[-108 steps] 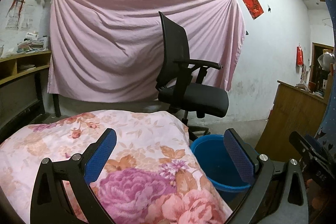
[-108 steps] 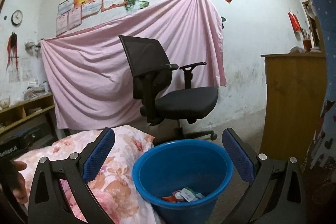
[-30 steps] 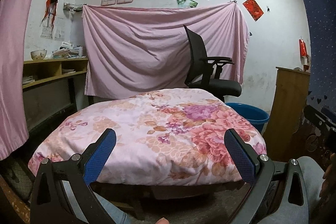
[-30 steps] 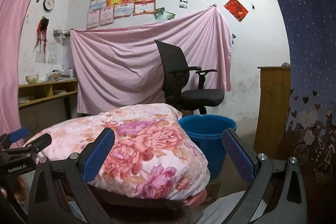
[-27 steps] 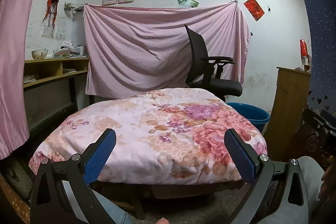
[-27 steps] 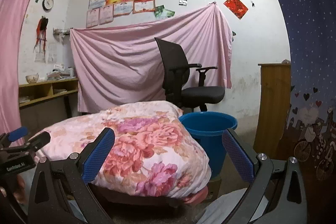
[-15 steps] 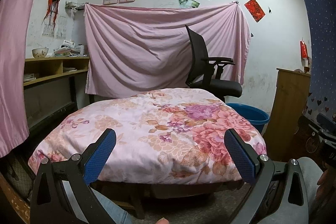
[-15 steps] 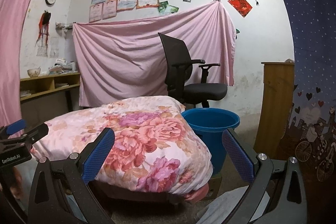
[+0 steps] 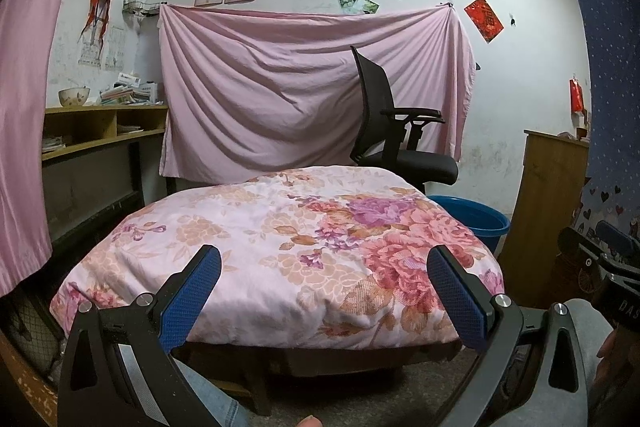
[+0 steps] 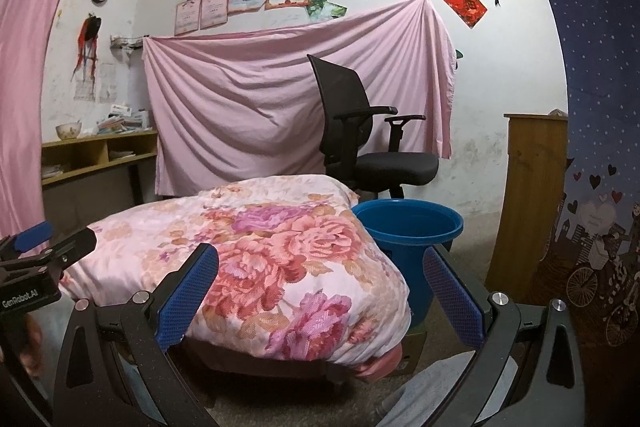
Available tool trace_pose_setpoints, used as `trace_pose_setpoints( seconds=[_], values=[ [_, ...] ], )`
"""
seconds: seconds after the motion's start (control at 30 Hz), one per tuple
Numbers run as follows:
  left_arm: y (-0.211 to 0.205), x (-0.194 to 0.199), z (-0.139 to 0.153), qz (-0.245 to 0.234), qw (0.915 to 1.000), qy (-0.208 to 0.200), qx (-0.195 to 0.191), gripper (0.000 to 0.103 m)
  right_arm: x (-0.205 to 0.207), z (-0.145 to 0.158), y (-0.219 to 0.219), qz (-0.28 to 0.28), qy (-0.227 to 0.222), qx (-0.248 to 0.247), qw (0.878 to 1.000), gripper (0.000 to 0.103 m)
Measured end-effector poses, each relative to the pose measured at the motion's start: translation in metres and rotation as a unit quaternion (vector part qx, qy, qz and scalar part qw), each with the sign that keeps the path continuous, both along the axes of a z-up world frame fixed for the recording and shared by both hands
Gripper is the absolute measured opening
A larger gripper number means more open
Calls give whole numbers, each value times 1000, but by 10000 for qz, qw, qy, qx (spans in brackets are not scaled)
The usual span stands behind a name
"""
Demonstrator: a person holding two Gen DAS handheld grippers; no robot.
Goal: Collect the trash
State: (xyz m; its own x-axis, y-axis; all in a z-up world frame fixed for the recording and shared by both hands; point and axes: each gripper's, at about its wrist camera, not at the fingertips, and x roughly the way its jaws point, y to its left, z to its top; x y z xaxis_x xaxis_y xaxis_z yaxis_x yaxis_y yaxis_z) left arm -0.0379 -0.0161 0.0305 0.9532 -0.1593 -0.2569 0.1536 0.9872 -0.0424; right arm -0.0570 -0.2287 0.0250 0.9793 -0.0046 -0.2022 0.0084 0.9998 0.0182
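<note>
A: We've pulled well back from the bucket (image 10: 408, 227). A few seconds ago it sat right under our right gripper (image 10: 318, 287), close enough to see scraps lying in the bottom; now it stands beyond the far corner of the flowered quilt (image 10: 256, 251), and its inside is hidden from us

B: And both tools are empty. The left gripper (image 9: 324, 291) has its jaws spread wide with only the quilt showing between them, and the right one is spread the same way, gripping nothing

A: So we judge that the last piece is already dropped, since nothing rides between either pair of jaws

B: Any trash left? We see none on the quilt from either view, and the floor on this side of the bucket is mostly hidden

A: Then either we're finished, or we need to look around the bucket before reaching again. In the last second we've hardly shifted, only a slight drift
</note>
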Motion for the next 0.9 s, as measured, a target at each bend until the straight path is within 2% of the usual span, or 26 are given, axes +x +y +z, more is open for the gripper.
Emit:
trace_pose_setpoints(
  seconds=[0.9],
  values=[
    [0, 0, -1, -26, 10000, -45, 26, 101, 0, 0, -1, 1, -3, 10, 10000, 103]
  ],
)
